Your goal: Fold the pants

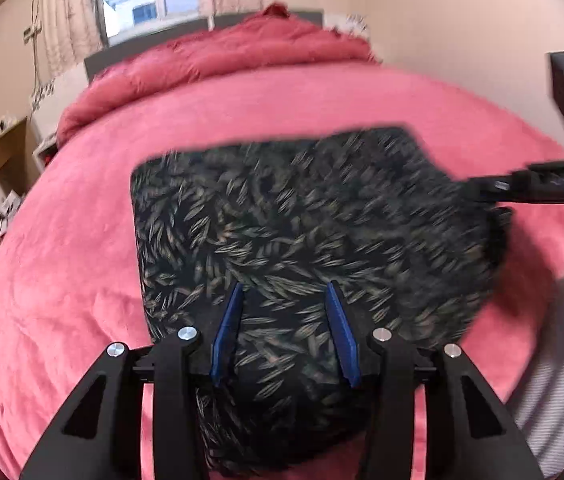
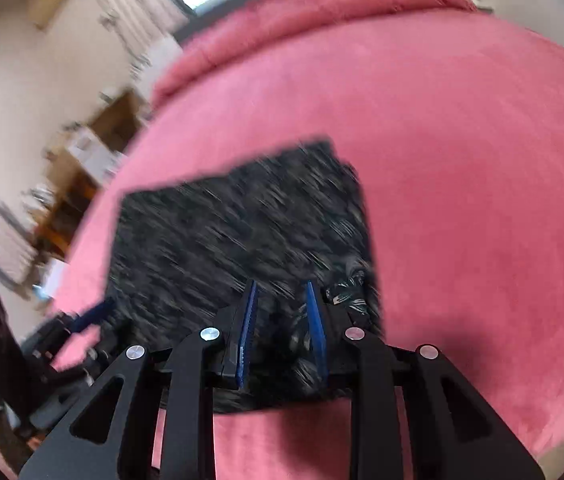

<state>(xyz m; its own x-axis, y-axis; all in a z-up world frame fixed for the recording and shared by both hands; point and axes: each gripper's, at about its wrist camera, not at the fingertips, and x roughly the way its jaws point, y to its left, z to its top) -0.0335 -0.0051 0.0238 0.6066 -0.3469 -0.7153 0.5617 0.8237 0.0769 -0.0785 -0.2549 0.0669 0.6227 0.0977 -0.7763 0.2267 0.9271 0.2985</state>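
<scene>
Leaf-print pants [image 1: 301, 232] folded flat on pink blanket [image 1: 82, 280], long axis crosswise, directly under left gripper [image 1: 285, 300], jaws apart and empty; right gripper [image 2: 282, 304] over their right end, jaws narrowly parted, grip unclear.

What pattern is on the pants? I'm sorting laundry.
Black pants with pale leaf print, clearest in left wrist view.
</scene>
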